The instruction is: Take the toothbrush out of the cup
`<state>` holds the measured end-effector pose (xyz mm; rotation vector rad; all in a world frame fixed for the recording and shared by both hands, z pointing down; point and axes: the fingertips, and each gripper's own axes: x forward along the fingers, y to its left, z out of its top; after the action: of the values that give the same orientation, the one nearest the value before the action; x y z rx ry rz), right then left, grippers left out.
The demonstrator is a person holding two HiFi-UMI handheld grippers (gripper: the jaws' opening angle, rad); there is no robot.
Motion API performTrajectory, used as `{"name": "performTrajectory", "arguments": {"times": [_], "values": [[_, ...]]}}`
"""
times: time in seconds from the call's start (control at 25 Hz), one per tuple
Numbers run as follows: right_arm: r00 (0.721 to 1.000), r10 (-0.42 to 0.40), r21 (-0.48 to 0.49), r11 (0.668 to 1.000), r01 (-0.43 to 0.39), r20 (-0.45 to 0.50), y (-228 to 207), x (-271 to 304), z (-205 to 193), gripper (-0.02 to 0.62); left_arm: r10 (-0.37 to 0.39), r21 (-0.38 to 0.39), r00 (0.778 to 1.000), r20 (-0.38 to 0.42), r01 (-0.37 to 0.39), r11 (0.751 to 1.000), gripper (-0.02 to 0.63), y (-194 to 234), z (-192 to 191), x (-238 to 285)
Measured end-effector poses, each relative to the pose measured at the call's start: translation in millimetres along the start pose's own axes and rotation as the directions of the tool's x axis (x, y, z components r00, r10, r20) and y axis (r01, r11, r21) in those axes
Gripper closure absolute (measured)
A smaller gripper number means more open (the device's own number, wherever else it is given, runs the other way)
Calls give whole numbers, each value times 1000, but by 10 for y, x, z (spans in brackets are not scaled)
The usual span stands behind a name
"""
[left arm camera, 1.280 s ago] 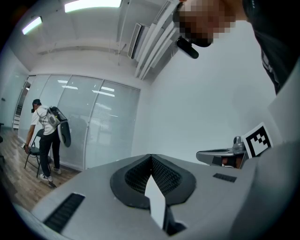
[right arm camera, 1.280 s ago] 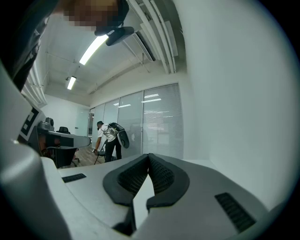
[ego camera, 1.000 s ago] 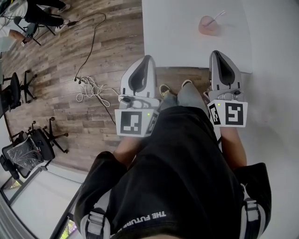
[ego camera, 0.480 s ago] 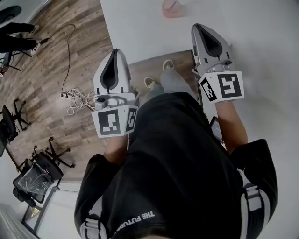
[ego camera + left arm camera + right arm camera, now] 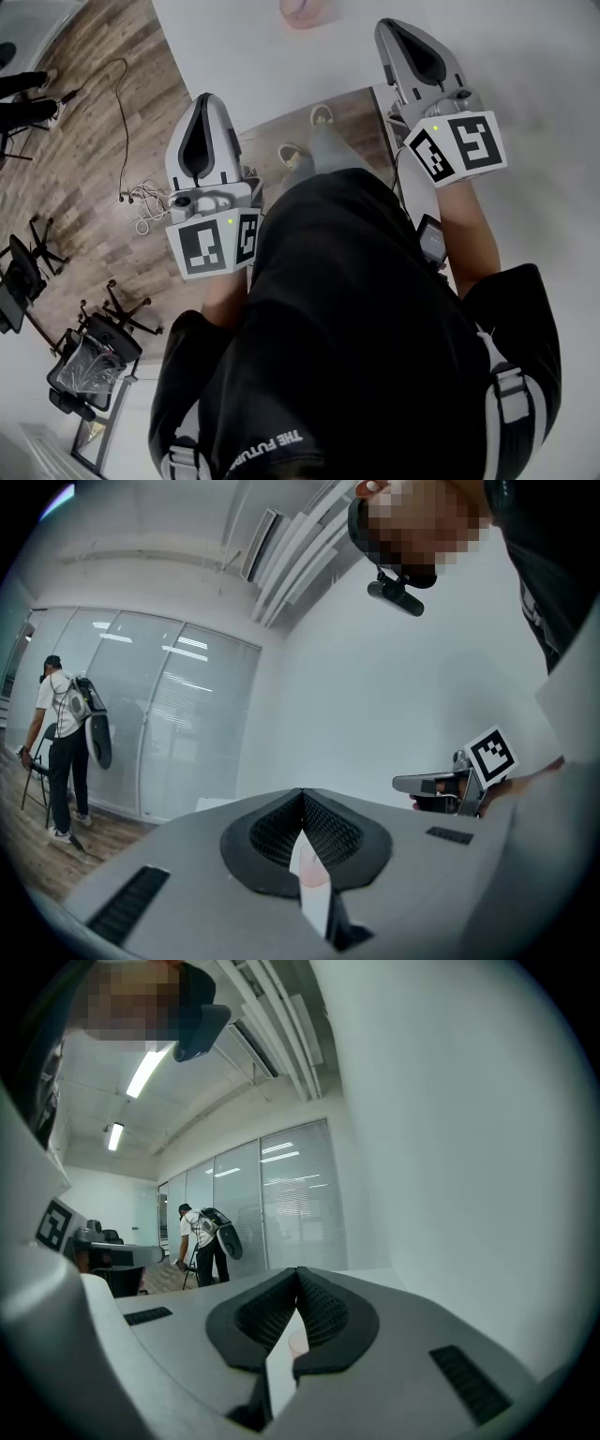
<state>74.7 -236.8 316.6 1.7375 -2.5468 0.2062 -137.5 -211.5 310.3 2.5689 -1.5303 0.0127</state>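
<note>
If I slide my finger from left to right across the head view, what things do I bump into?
chairs → cables on the floor → left gripper → pink cup → right gripper

Bright, even indoor light, ceiling strip lamps (image 5: 141,1071) glowing — fisheye edges dark, bent, faces mosaicked

"THE FUTUR" on black shirt (image 5: 361,319)
</note>
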Motion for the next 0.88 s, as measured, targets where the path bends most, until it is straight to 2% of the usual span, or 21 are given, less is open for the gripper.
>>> {"name": "performTrajectory", "arguments": {"times": [0.44,0.88], "values": [[1000,24,31,999,-25,11,-591,263,-62,580,-29,47,999,-17,30,998,588,-272,96,762],[998,69,38,997,-68,-7,-1114,443,-122,580,4,84,999,-33,-1,997,588,-438,152,1297]]}}
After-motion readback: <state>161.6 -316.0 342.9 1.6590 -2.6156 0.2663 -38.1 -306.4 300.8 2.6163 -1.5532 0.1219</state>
